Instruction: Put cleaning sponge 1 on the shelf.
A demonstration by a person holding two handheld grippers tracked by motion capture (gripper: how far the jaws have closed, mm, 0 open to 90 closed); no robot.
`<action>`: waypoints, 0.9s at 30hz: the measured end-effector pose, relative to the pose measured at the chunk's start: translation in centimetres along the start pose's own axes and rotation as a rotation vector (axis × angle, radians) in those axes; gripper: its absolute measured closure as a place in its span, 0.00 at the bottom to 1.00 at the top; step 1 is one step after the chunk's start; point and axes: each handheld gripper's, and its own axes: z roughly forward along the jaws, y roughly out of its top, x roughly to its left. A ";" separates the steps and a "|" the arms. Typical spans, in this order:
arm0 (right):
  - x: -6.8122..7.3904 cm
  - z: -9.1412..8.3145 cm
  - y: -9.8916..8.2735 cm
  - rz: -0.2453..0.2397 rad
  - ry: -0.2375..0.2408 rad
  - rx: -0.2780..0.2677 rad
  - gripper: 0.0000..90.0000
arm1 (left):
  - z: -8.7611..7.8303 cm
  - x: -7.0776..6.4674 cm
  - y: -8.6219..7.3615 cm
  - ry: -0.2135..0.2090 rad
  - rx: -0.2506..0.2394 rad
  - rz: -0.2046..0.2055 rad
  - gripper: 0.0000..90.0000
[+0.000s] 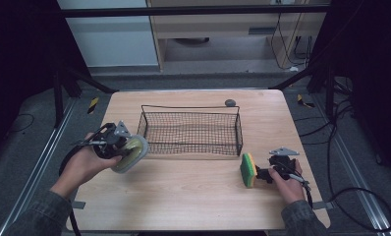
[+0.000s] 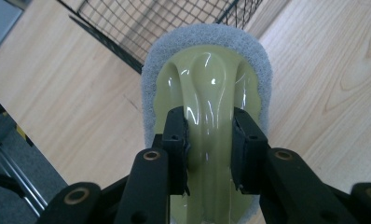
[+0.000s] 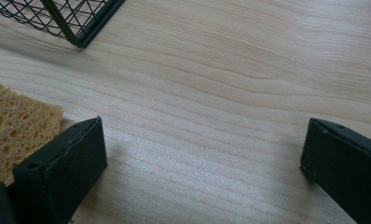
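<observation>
A scrubbing pad with a pale yellow-green plastic handle (image 1: 130,153) is being pinched by the left gripper (image 1: 116,143), which is being held in the person's left hand (image 1: 85,164) at the left side of the wooden table (image 1: 183,196). In the left gripper view, the 2 black jaws are being pressed against either side of the raised glossy ridge of the handle (image 2: 211,93), and the grey scouring layer (image 2: 207,35) is being shown as a border around the far end of the handle. The pad is being carried clear of the tabletop, tilted, just to the left of the near left corner of the black wire basket (image 1: 191,129), which is standing at the middle of the table toward the far side. A small dark grey object (image 1: 230,103) is lying beyond the basket's far right corner. At the right side of the table, the right gripper (image 1: 265,173) is being held low in the person's right hand (image 1: 287,184), with a yellow and green sponge (image 1: 248,169) standing on edge just to its left. In the right gripper view, the jaws are being held spread wide over bare wood with nothing between them, while the yellow porous face of the sponge (image 3: 13,133) is lying just outside the left jaw, and a corner of the basket (image 3: 72,18) is being seen at the far left.
</observation>
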 end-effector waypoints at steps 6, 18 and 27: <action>0.0 0.0 0.0 0.000 0.008 0.001 0.01 | -0.5 0.9 2.4 0.018 -0.007 0.073 0.78; 0.1 0.4 0.4 -0.025 0.013 -0.002 0.01 | -0.8 2.1 5.0 -0.014 -0.051 0.163 0.78; 0.1 0.3 0.3 -0.032 0.015 0.000 0.01 | -0.7 2.3 6.8 0.037 -0.056 0.260 0.78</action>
